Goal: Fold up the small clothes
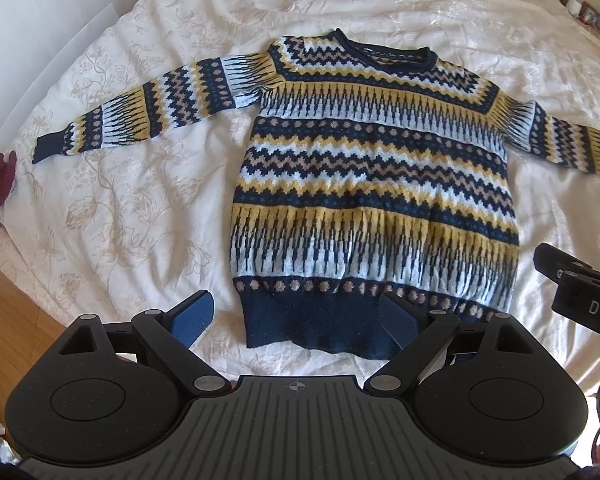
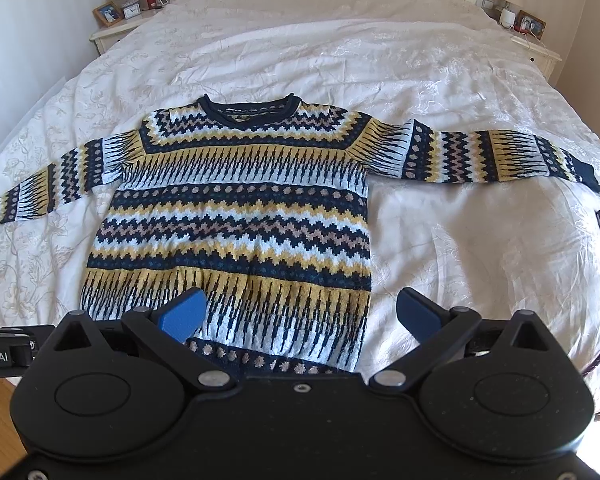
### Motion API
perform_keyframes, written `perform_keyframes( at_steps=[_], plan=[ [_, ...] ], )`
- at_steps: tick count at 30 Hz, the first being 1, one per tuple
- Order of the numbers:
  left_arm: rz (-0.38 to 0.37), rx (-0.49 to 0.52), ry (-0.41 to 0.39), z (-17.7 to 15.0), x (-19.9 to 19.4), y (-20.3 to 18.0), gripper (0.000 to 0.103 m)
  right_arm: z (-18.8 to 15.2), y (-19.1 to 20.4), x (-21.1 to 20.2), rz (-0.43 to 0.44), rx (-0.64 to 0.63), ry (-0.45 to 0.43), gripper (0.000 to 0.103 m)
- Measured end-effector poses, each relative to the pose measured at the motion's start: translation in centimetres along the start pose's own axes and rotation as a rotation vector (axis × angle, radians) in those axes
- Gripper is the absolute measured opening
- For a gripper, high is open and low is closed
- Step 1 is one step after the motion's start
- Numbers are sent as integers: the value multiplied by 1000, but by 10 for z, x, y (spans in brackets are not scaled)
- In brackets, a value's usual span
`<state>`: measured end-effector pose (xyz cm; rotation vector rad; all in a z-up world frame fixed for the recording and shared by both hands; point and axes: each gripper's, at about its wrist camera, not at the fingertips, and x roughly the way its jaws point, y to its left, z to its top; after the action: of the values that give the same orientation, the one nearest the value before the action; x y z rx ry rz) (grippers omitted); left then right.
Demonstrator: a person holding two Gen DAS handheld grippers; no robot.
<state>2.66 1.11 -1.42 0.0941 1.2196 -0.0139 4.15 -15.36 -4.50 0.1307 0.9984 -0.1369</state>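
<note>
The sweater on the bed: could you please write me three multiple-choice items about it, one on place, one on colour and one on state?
1. Where does the sweater lie?
A. On the white bedspread
B. On the wooden floor
C. On a nightstand

2. What colour is its neckband?
A. Red
B. Dark navy
C. Green

3. How do its sleeves lie?
A. Folded across the chest
B. Tucked underneath
C. Spread out to both sides

Answers:
1 A, the body rests flat on the bedspread.
2 B, the collar is navy, like the hem.
3 C, the left sleeve and the right sleeve both stretch outward, while the left claw and right claw hover open.
</note>
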Motion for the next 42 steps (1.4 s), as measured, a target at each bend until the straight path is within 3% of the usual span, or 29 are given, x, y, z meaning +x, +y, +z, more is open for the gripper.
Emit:
perform_keyframes(
  at_steps=[34, 42],
  plan=[
    [-44, 129, 59, 108, 58, 44, 90, 68, 64, 55, -87, 128, 105, 101],
    [-56, 132, -1, 126, 64, 46, 90, 79, 53, 52, -166, 117, -11, 101]
  ],
)
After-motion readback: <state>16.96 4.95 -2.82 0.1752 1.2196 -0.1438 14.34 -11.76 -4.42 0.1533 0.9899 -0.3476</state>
